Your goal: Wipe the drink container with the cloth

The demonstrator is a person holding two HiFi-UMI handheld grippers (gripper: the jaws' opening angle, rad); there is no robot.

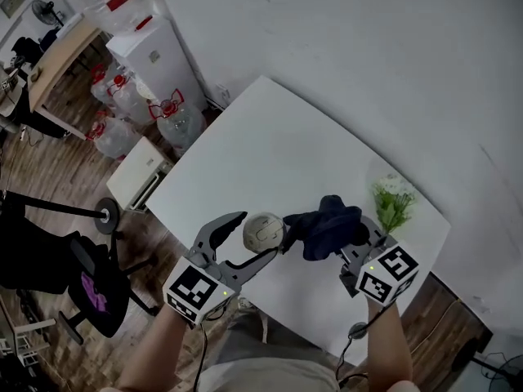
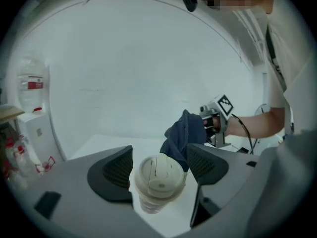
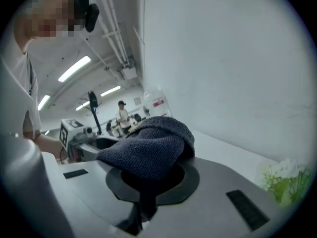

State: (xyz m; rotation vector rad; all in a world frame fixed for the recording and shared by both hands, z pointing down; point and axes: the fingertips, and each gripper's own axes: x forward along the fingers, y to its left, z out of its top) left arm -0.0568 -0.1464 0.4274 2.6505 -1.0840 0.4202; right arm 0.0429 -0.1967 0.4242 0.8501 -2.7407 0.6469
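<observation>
Mid-frame, the left claw [image 1: 261, 233] is gripping the drink container [image 1: 263, 229]. The right claw [image 1: 353, 239] is clamping the cloth [image 1: 327, 225] against it. Wiping seemingly is only starting.

Left claw [image 1: 261, 233] clamped on cup [image 2: 159, 179]; right claw [image 1: 355, 240] pinched shut on cloth [image 1: 327, 225]; claws angled toward each other.

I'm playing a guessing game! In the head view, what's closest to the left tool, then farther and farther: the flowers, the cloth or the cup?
1. Cup, between the left tool's jaws.
2. Cloth, just right of it.
3. Flowers, farthest right.
</observation>
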